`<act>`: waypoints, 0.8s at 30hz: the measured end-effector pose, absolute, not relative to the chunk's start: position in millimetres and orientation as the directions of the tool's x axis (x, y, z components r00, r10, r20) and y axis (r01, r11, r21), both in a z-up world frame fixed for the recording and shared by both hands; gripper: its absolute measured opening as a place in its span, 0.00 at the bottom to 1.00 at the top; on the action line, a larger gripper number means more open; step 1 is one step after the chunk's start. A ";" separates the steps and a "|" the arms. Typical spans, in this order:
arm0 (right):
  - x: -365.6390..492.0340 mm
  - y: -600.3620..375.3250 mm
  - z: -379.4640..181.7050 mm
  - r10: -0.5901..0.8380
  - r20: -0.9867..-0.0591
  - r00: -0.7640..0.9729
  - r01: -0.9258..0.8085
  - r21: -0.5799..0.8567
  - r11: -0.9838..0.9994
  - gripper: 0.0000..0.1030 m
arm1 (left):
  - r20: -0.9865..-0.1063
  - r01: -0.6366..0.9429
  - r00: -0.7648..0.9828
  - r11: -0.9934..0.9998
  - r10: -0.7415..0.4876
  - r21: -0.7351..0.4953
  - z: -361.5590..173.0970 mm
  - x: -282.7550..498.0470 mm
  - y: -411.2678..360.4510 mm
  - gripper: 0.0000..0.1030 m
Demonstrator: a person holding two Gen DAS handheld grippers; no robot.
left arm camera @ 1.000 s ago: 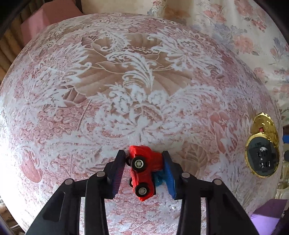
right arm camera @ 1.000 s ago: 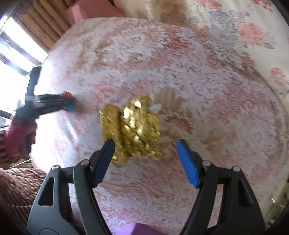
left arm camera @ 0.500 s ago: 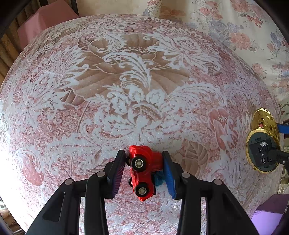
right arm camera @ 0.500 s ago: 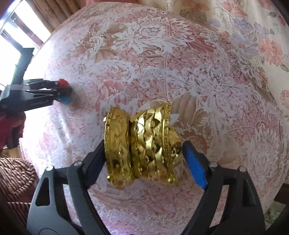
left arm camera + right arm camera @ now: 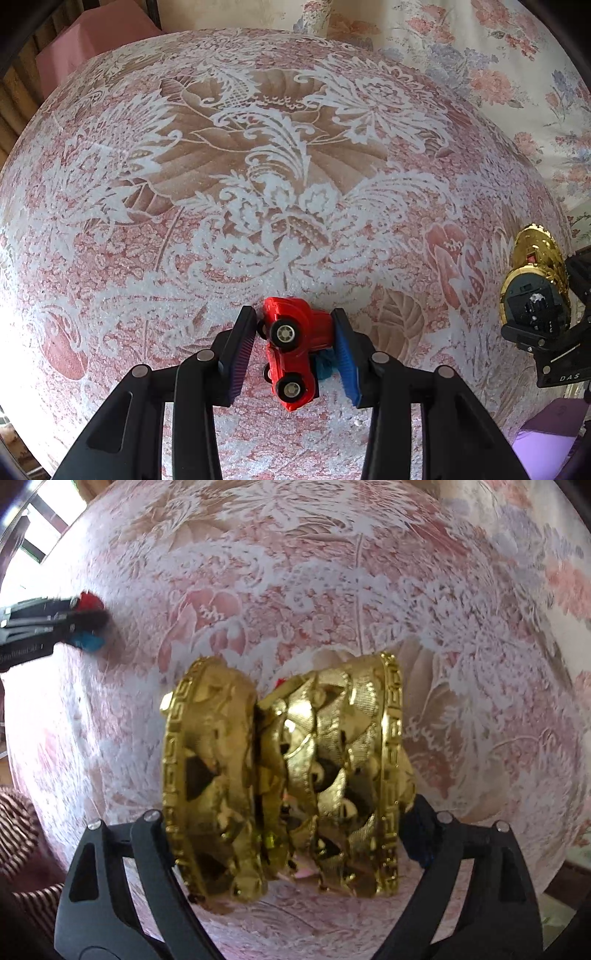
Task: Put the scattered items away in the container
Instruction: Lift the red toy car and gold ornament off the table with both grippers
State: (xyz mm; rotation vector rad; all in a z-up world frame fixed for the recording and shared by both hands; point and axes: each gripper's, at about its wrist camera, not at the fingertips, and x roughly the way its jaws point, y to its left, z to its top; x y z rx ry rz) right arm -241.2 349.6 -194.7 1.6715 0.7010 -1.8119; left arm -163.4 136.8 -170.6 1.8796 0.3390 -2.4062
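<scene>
A red toy car lies on its side on the lace tablecloth, wheels toward the camera. My left gripper is shut on it, and a small teal piece shows under the car by the right pad. A gold ornament with a black underside lies on its side near the table's right edge. My right gripper is open and straddles it, one finger on each side; the left fingertip is hidden behind the gold rim. In the right wrist view the left gripper and car sit far left.
A purple box sits off the table at the lower right. A pink box stands beyond the far left edge. Flowered fabric hangs behind the table. A striped sleeve is at the left of the right wrist view.
My right gripper moved forward onto the gold ornament, which now fills the gap between its slightly widened fingers. The left gripper and red car stayed put.
</scene>
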 end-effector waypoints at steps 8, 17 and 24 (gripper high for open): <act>-247.1 351.1 -192.9 -0.094 -0.993 -0.069 0.681 0.022 -0.732 0.87 | -0.968 0.198 -0.241 -0.972 0.074 -0.123 -168.0 -164.6 141.1 0.42; -244.8 363.1 -188.3 -0.122 -0.987 -0.104 0.642 0.027 -0.766 0.82 | -0.964 0.188 -0.245 -0.970 0.103 -0.152 -163.1 -161.1 142.3 0.40; -241.9 367.3 -182.5 -0.140 -0.984 -0.112 0.637 0.038 -0.770 0.81 | -0.954 0.186 -0.260 -0.962 0.147 -0.199 -156.7 -152.3 136.9 0.39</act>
